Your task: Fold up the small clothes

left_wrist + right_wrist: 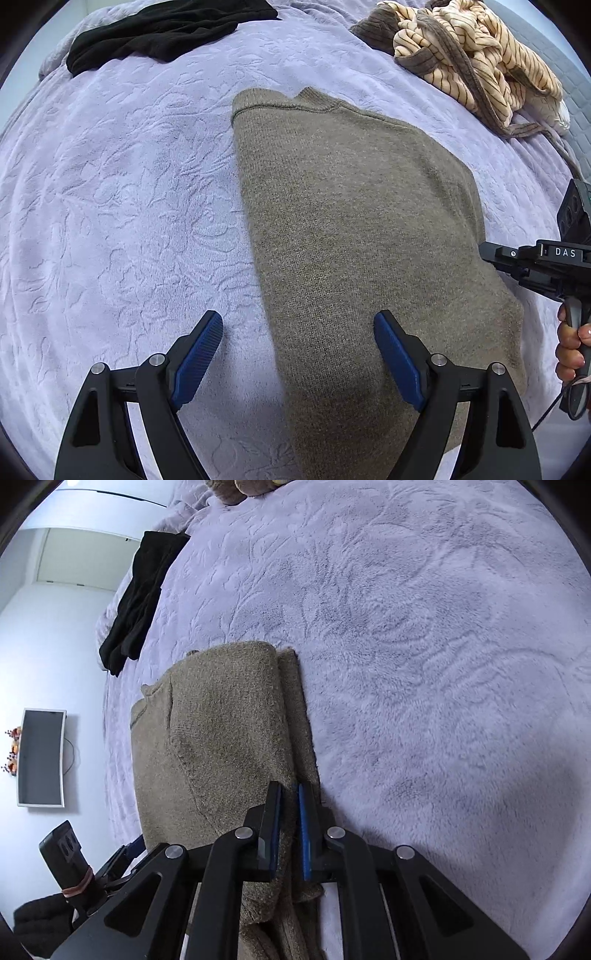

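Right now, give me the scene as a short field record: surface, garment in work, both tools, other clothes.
surface: lavender embossed plush blanket
garment in work: taupe knit sweater, lying flat, partly folded, edge doubled over along one side
left tool: open, above the sweater's near end, pads off the fabric
right tool: shut on the sweater's folded edge
other clothes: black garment at far left; striped cream garment bunched at far right

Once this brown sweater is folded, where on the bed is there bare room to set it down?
Widest free patch: the lilac blanket left of the brown sweater, below the black garment. Also bare blanket past the sweater's edge in the right wrist view. Crowded: the far right corner, where the striped clothes pile lies.
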`<state>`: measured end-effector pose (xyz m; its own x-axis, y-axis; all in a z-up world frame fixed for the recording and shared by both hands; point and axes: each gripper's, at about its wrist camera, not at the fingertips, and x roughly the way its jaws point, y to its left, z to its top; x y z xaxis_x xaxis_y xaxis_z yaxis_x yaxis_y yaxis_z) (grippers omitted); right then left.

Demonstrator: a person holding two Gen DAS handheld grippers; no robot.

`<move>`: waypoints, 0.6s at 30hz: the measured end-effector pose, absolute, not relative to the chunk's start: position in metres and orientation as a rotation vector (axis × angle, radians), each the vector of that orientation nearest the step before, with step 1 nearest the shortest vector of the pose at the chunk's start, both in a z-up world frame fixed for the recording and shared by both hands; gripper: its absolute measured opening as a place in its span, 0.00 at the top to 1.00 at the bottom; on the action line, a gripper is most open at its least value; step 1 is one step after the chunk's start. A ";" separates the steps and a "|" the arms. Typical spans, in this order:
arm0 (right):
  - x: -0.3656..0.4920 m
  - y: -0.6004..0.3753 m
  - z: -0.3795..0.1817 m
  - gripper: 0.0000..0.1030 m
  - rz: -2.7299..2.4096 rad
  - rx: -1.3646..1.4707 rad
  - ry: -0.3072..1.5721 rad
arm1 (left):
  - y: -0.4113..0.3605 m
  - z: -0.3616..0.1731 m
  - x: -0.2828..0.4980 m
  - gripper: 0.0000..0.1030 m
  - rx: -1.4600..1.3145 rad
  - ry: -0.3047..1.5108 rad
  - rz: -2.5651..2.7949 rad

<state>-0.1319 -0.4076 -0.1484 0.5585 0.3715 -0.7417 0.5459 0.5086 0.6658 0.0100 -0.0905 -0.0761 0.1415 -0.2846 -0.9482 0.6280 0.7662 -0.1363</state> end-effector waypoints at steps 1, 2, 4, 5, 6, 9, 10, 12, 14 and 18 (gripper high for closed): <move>-0.139 -0.409 -0.147 0.91 -0.134 1.088 1.025 | -0.091 -0.076 0.010 0.18 0.325 1.271 -0.673; -0.143 -0.410 -0.147 0.90 -0.140 1.093 1.025 | -0.091 -0.076 0.010 0.18 0.327 1.271 -0.671; -0.150 -0.410 -0.144 0.82 -0.158 1.090 1.034 | -0.091 -0.075 0.009 0.18 0.330 1.268 -0.669; -0.151 -0.409 -0.145 0.82 -0.164 1.092 1.038 | -0.091 -0.075 0.009 0.18 0.330 1.267 -0.669; -0.156 -0.410 -0.144 0.82 -0.162 1.101 1.036 | -0.091 -0.075 0.009 0.18 0.330 1.266 -0.668; -0.164 -0.412 -0.145 0.82 -0.178 1.106 1.048 | -0.090 -0.076 0.010 0.18 0.326 1.269 -0.665; -0.167 -0.412 -0.146 0.82 -0.180 1.108 1.053 | -0.090 -0.076 0.010 0.18 0.325 1.271 -0.665; -0.174 -0.413 -0.147 0.82 -0.179 1.120 1.055 | -0.091 -0.076 0.010 0.18 0.327 1.270 -0.666; -0.181 -0.414 -0.149 0.82 -0.181 1.129 1.055 | -0.091 -0.076 0.010 0.18 0.327 1.269 -0.664; -0.186 -0.415 -0.151 0.79 -0.183 1.149 1.051 | -0.090 -0.076 0.010 0.17 0.327 1.270 -0.662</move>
